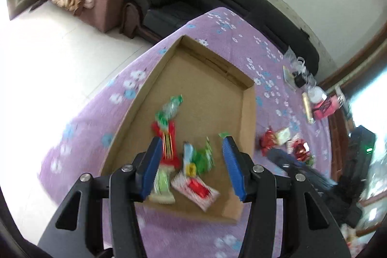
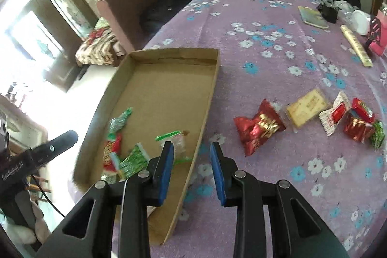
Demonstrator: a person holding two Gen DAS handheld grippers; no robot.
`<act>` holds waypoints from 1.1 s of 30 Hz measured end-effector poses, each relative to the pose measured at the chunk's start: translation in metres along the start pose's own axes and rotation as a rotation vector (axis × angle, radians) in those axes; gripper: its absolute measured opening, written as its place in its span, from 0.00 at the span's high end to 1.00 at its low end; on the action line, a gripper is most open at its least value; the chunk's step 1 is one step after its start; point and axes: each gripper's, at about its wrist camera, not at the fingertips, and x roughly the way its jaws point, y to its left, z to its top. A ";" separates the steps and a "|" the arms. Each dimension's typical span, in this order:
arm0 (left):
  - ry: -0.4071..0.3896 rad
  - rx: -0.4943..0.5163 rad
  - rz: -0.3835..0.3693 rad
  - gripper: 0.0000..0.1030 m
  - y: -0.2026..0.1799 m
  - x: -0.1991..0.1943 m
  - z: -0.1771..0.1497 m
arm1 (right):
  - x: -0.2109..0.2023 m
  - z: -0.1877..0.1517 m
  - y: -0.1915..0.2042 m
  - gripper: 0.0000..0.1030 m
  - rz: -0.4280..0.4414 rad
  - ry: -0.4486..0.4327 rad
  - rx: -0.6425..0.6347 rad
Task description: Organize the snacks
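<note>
**A:** Any writing you can read?

**B:** Only the pale lettering on my left gripper's body as my right camera sees it at the frame's left edge; it seems to start "Gen", and the rest is too blurred to be sure of. The red wrapper (image 2: 260, 126) on the purple flowered cloth (image 2: 278, 45) carries gold characters I can't make out, and the cream packet (image 2: 307, 109) beside it has print too small to read.

**A:** What's hard to see?

**B:** The snacks in the cardboard tray (image 1: 142, 98) are smeared by motion. I can tell a red-and-gold packet (image 1: 168, 144), green wrappers (image 1: 204, 157) and a white-and-red one (image 1: 197, 190), no more. My left finger covers part of a pale green packet (image 1: 160, 183). The clutter at the cloth's far corner is partly cut off.

**A:** And your jaws?

**B:** My left gripper (image 1: 192, 163) hangs over the near end of the tray, jaws well apart, nothing between the blue pads (image 1: 232, 156). My right gripper (image 2: 191, 167) has its jaws a little apart and grips nothing; they straddle the tray's right wall from above. More snacks lie on the cloth to the right, clear of the tray.
</note>
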 end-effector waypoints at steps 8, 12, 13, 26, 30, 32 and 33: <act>-0.152 -0.059 0.177 0.48 -0.006 -0.095 -0.053 | -0.007 -0.026 0.054 0.71 0.205 0.037 -0.204; -0.196 -0.077 0.266 0.48 -0.005 -0.133 -0.081 | -0.003 -0.041 0.077 0.71 0.272 0.075 -0.279; -0.202 -0.079 0.295 0.48 -0.004 -0.138 -0.088 | -0.003 -0.043 0.082 0.71 0.282 0.080 -0.291; -0.236 -0.129 0.331 0.48 0.002 -0.154 -0.121 | -0.011 -0.080 0.118 0.71 0.337 0.121 -0.412; -0.234 -0.131 0.322 0.48 0.002 -0.152 -0.120 | -0.007 -0.080 0.111 0.71 0.315 0.120 -0.395; -0.230 -0.124 0.319 0.48 0.000 -0.149 -0.118 | -0.006 -0.079 0.109 0.71 0.308 0.122 -0.382; -0.228 -0.122 0.315 0.48 0.000 -0.148 -0.117 | -0.006 -0.079 0.108 0.71 0.306 0.122 -0.380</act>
